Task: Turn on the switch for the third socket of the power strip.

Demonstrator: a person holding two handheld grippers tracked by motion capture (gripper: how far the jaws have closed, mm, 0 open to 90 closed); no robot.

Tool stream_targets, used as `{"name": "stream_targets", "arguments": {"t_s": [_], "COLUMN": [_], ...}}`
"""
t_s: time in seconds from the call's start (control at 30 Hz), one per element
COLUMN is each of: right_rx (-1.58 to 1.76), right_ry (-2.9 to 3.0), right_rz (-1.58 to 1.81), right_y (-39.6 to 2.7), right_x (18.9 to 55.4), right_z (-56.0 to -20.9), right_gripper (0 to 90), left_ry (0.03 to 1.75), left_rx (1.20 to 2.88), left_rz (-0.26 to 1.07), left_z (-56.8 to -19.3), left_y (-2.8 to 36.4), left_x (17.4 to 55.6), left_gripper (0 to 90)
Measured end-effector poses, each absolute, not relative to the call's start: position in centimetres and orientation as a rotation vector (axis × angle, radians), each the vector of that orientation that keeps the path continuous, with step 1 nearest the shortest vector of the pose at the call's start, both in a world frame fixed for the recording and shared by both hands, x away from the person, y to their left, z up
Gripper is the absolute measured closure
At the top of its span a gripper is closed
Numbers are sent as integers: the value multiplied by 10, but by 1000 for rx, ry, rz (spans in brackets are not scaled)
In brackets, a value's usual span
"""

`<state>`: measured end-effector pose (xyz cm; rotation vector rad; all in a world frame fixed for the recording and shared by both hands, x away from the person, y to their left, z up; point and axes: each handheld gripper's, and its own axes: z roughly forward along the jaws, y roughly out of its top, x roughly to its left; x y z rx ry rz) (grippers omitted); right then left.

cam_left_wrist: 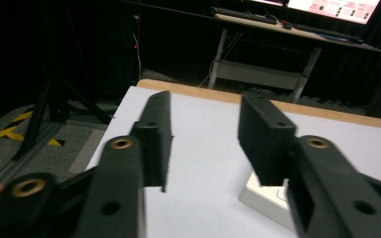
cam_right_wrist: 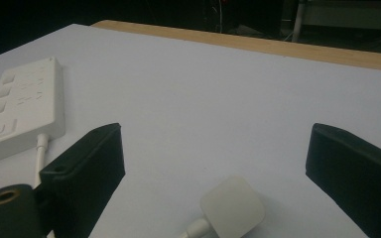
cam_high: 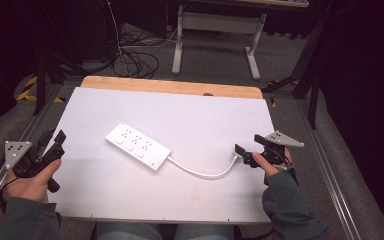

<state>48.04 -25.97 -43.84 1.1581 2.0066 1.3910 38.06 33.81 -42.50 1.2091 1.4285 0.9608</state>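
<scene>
High view, power strip (cam_high: 137, 145): lies flat near the middle of the table (cam_high: 190, 107), set at a slant, sockets up.
High view, cord (cam_high: 202, 172): runs from the strip's near end toward the right edge of the table and ends at the right hand-held gripper (cam_high: 245, 154).
High view, left hand-held gripper (cam_high: 56, 141): held at the left edge of the table, well apart from the strip, jaws spread and empty.
High view, right hand-held gripper: at the right edge of the table, over the cord's end.
Left gripper view, left hand-held gripper (cam_left_wrist: 204, 139): jaws released, bare table between them; a corner of the power strip (cam_left_wrist: 263, 198) shows beyond the right-hand jaw, not touched.
Right gripper view, plug (cam_right_wrist: 232, 207): white, lies on the table between the two jaws, nearer the bottom of the view, clear of both.
Right gripper view, right hand-held gripper (cam_right_wrist: 218, 158): jaws wide apart, nothing clamped.
Right gripper view, power strip (cam_right_wrist: 22, 109): off toward the far left, cord leaving its near end.
Progress, judged: early stage. The right hand-held gripper is lined up astride the plug, but no grasp is made.
Remaining, judged: close on the plug, lift it, and carry it where it is wanted; the left hand-held gripper has yet to engage the strip.
</scene>
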Motion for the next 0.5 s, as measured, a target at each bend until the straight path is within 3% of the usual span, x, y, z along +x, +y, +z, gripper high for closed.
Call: {"name": "stream_targets", "arguments": {"t_s": [0.3,0.5], "right_rx": [1156,1150], "right_ry": [2008,2010], "right_rz": [1393,1396], "right_y": [-260,-259], "right_x": [481,480], "right_z": [-438,-438], "right_gripper": [86,89], "left_ry": [1419,1377], "left_rx": [1226,1284], "left_rz": [949,961], "left_z": [-426,-426], "left_y": [344,346], "left_x": [381,385], "left_gripper": [886,900]}}
